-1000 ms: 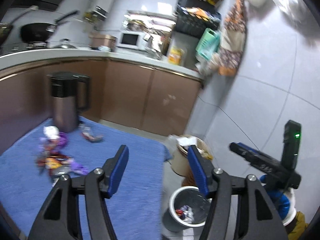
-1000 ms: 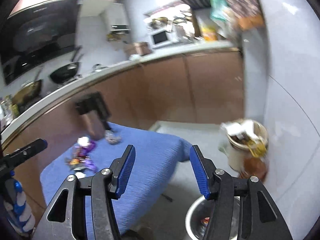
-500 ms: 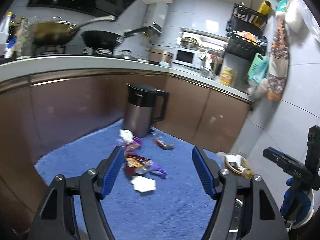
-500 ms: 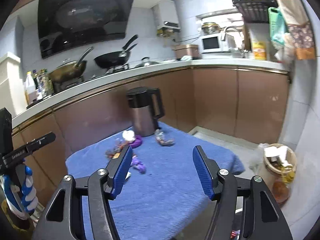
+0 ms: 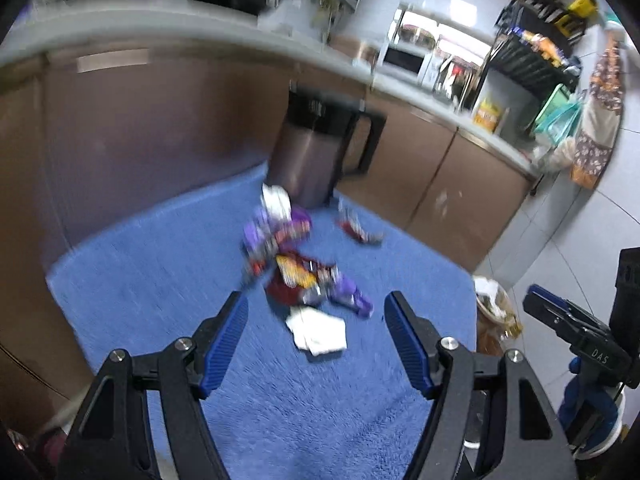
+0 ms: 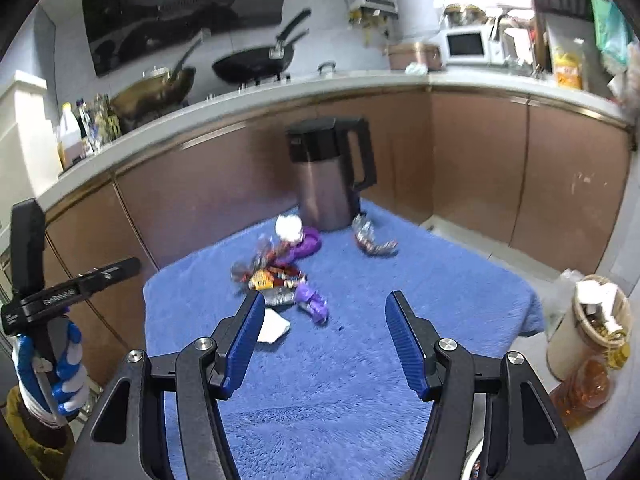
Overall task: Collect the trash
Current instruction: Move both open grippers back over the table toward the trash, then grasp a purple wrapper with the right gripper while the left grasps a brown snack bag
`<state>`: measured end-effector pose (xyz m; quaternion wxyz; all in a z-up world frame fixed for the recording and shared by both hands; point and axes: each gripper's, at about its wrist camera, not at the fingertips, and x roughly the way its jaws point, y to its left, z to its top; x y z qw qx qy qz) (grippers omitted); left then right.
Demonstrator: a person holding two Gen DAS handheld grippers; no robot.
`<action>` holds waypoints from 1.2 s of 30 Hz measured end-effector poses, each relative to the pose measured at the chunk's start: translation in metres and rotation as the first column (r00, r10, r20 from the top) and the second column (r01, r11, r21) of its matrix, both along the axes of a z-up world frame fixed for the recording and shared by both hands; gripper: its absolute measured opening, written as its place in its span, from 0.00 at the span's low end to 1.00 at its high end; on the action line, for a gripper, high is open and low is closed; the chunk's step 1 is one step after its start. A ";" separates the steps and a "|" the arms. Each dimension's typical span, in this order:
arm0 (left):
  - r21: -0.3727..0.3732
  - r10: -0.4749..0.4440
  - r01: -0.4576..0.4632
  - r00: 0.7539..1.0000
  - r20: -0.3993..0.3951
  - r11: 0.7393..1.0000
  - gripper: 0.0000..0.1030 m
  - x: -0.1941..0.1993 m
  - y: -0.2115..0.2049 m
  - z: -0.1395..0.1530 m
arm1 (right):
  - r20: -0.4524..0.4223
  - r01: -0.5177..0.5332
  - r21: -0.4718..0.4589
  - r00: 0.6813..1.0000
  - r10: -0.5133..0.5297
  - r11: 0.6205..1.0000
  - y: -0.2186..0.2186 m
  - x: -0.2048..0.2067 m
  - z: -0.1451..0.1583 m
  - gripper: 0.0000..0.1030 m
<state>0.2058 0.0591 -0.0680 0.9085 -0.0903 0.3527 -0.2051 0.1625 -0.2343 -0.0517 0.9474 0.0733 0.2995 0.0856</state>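
Left wrist view: both tongs (image 5: 316, 340) (image 6: 325, 338) agape, empty, above seemingly crumpled wrappers (image 5: 298, 264) on blue towel (image 5: 160, 280).

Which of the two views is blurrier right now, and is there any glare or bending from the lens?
Left wrist view: motion blur smears the wrapper pile and kettle, while the left claw stays sharp. Right wrist view: much crisper, only the wrappers slightly soft. Both views: fisheye bends the countertop into an arc, and bright glare washes out the area near the microwave.

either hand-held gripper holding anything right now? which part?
Nothing held. Left hand-held gripper and right hand-held gripper are both open and empty above the blue mat; the trash pile lies untouched.
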 end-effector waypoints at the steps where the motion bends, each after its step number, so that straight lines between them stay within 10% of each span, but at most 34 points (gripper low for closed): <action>1: -0.002 -0.006 0.006 1.000 -0.029 1.000 0.67 0.008 -0.004 -0.009 | -0.021 -0.011 0.005 1.000 0.011 1.000 0.002 0.010 -0.008 0.60; 14: -0.053 0.057 -0.074 0.959 -0.277 0.996 0.65 0.140 -0.044 -0.104 | -0.247 -0.199 -0.016 0.950 0.189 0.980 0.048 0.153 -0.108 0.60; 21: -0.079 0.046 -0.078 0.937 -0.345 0.994 0.26 0.161 -0.052 -0.129 | -0.323 -0.247 -0.020 0.919 0.227 0.969 0.065 0.204 -0.148 0.49; 25: -0.103 0.035 -0.072 0.944 -0.328 0.992 0.13 0.156 -0.050 -0.127 | -0.336 -0.262 0.002 0.909 0.248 0.965 0.065 0.210 -0.158 0.33; 36: -0.135 -0.014 -0.015 0.978 -0.209 0.991 0.09 0.102 -0.049 -0.072 | -0.232 -0.214 0.043 0.948 0.219 0.976 0.043 0.159 -0.113 0.31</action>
